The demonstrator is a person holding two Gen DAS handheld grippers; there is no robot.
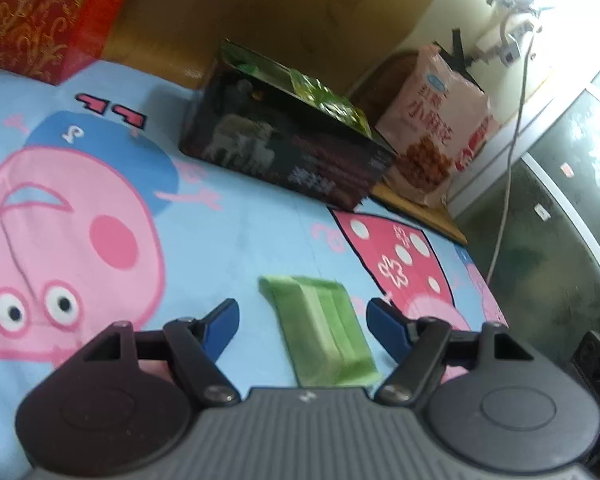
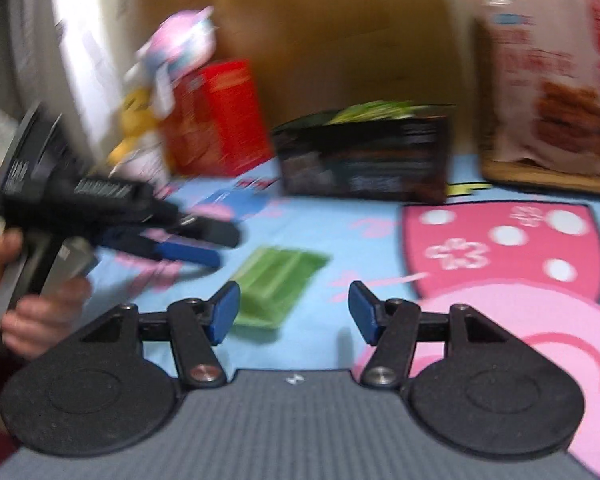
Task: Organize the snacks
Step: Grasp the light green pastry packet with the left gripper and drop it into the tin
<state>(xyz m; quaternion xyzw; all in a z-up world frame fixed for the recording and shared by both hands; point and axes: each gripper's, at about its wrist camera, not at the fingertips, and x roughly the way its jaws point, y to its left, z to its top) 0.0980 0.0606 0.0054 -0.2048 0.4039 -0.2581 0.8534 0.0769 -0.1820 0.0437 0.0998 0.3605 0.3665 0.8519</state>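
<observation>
Behind the green packet point(image 1: 320, 330), between parted left hand-held gripper point(image 1: 302, 330) pads, a dark box point(image 1: 284, 152) holds green packets.

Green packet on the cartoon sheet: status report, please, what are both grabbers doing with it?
Left gripper open, astride green packet, not pressing. Right gripper open, empty, packet just off its left pad. Dark box beyond, path unblocked.

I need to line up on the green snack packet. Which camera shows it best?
The left wrist view: the green snack packet lies centred between the open left claw, fairly sharp. The right wrist view shows it blurred, off to the left, partly behind one pad.
</observation>
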